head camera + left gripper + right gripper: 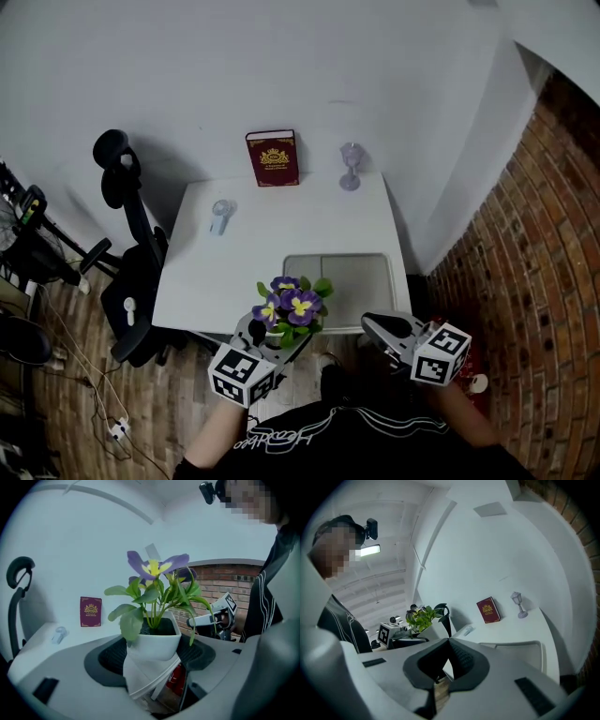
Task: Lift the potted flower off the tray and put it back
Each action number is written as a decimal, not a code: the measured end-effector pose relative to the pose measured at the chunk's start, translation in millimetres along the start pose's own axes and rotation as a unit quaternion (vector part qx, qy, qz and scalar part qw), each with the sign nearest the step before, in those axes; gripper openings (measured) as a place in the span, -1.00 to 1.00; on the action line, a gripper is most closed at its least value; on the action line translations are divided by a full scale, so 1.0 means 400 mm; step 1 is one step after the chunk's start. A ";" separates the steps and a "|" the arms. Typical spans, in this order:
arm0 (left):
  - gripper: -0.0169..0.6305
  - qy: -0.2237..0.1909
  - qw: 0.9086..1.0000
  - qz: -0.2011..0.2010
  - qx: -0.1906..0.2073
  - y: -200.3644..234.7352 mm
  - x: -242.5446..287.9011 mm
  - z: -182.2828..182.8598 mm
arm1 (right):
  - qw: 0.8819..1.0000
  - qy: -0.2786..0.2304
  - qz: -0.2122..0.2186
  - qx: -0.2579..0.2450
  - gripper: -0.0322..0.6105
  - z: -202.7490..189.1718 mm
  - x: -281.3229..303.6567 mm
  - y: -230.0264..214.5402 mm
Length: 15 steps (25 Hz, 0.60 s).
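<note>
The potted flower [291, 304], purple and yellow blooms in a white pot [155, 641], hangs over the table's near edge, left of the grey tray [339, 280]. My left gripper [270, 334] is shut on the pot, with a pad on each side [153, 649]. The tray has nothing on it and also shows in the right gripper view as a shallow rimmed tray [520, 648]. My right gripper [373, 324] sits off the table's front edge near the tray's right corner. Its jaws are shut on nothing [449, 645].
On the white table [234, 267] a red book [272, 158] leans against the back wall beside a clear goblet [350, 166]. A small clear object [220, 216] lies at the left. A black office chair [131, 262] stands left; a brick wall [534, 262] runs on the right.
</note>
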State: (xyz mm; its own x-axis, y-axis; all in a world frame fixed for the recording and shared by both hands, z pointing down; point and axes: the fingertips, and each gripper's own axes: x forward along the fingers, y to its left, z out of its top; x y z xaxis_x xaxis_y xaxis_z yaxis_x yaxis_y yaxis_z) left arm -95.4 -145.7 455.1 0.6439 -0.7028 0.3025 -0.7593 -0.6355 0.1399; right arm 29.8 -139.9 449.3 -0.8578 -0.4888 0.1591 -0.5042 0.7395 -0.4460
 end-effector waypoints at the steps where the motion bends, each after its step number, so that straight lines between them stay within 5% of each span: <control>1: 0.12 -0.001 1.000 0.000 -0.001 -0.010 -0.010 -0.001 | 1.000 0.002 0.000 -0.001 -0.89 -0.005 -0.004 0.006; 15: 0.12 -0.002 1.000 0.016 -0.011 -0.025 -0.029 -0.015 | 1.000 0.016 0.016 -0.002 -0.89 -0.027 0.000 0.001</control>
State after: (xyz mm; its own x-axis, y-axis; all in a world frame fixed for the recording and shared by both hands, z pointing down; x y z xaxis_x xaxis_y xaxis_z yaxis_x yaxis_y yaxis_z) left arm -95.9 -129.2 455.8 0.6194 -0.7241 0.3033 -0.7815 -0.6054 0.1506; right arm 28.5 -134.7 458.7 -0.8759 -0.4503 0.1732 -0.4773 0.7561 -0.4478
